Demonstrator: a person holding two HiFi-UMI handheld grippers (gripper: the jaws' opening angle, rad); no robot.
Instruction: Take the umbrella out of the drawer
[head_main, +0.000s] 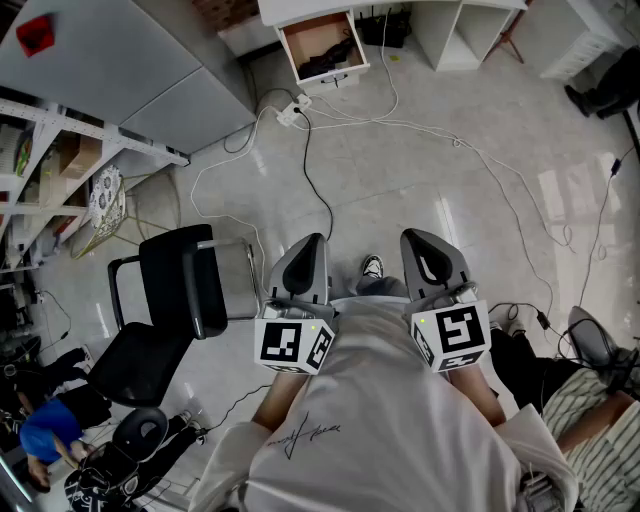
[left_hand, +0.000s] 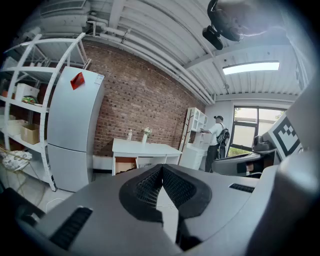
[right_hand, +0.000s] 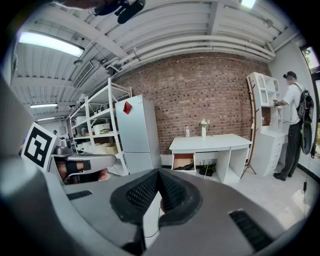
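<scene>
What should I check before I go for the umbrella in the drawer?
1. Drawer open: ok.
2. Umbrella in sight: ok, a dark shape lies in it.
3. Left claw free: ok, shut on nothing.
4. Right claw free: ok, shut on nothing.
5. Drawer within reach: not ok, it stands far across the floor.
6. Path clear: not ok, cables cross it.

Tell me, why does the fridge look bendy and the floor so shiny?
Left gripper view: the wide lens bows the fridge and darkens the corners. Head view: light glares off the glossy floor. Right gripper view: the ceiling lamp blooms white.
</scene>
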